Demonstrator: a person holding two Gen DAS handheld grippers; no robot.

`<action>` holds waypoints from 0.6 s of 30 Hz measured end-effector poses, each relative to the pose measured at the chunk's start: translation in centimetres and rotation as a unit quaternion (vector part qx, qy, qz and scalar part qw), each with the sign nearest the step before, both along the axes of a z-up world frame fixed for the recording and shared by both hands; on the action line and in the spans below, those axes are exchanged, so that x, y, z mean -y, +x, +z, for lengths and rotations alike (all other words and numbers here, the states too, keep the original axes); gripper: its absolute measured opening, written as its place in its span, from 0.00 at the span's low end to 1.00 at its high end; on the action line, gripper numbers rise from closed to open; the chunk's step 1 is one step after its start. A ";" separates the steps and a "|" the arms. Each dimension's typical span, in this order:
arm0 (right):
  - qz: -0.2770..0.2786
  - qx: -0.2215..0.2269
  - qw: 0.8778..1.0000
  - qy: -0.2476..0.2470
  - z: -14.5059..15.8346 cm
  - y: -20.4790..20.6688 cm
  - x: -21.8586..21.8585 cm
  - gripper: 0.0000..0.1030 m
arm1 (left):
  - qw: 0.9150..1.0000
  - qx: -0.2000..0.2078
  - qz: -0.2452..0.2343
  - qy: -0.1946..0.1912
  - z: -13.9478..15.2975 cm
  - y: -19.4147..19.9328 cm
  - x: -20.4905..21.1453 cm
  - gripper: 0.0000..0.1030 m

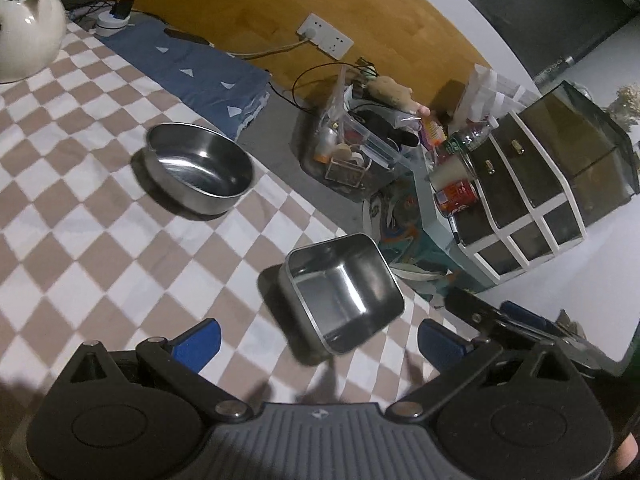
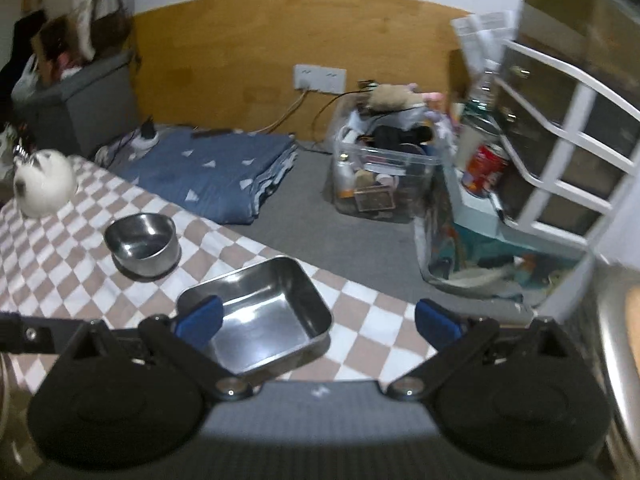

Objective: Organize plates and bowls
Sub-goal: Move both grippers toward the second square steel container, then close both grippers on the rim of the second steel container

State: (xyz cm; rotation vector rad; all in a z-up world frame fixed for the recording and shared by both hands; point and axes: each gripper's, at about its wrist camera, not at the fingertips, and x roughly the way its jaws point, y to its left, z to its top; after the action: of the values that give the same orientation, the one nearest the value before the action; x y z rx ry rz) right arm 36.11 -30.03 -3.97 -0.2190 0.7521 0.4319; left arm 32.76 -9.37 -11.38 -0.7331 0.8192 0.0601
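A round steel bowl (image 1: 199, 167) (image 2: 142, 243) and a rectangular steel tray (image 1: 343, 292) (image 2: 258, 319) sit on a brown-and-white checkered cloth (image 1: 80, 220) (image 2: 60, 272). My left gripper (image 1: 320, 344) is open and empty, hovering just short of the tray's near corner. My right gripper (image 2: 320, 322) is open and empty above the tray, its left finger (image 2: 200, 320) over the tray's near-left corner. The right gripper's fingers also show at the right edge of the left wrist view (image 1: 520, 316).
A white teapot (image 1: 24, 40) (image 2: 42, 186) stands at the cloth's far left. Beyond the cloth lie a folded blue blanket (image 1: 200, 76) (image 2: 216, 172), a clear bin of clutter (image 1: 360, 148) (image 2: 384, 176) and a dark drawer organizer (image 1: 540, 176) (image 2: 560, 140).
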 end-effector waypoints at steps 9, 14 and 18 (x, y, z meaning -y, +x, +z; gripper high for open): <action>0.000 -0.052 0.998 0.025 -4.5 5.8 -0.9 0.67 | 0.999 -0.032 0.003 -0.018 -3.0 3.5 0.7 0.71; 0.004 -0.084 0.995 0.047 -7.0 7.8 -1.8 0.57 | 0.999 -0.036 0.007 -0.030 -4.4 4.5 0.2 0.60; 0.010 -0.095 0.994 0.050 -8.1 8.4 -2.2 0.57 | 0.998 -0.042 0.008 -0.044 -5.3 5.2 -0.1 0.52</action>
State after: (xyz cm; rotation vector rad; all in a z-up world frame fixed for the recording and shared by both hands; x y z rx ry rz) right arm 44.49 -27.78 -12.07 -0.0921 0.9131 0.5128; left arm 37.94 -9.22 -16.68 -0.8241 0.9002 0.0703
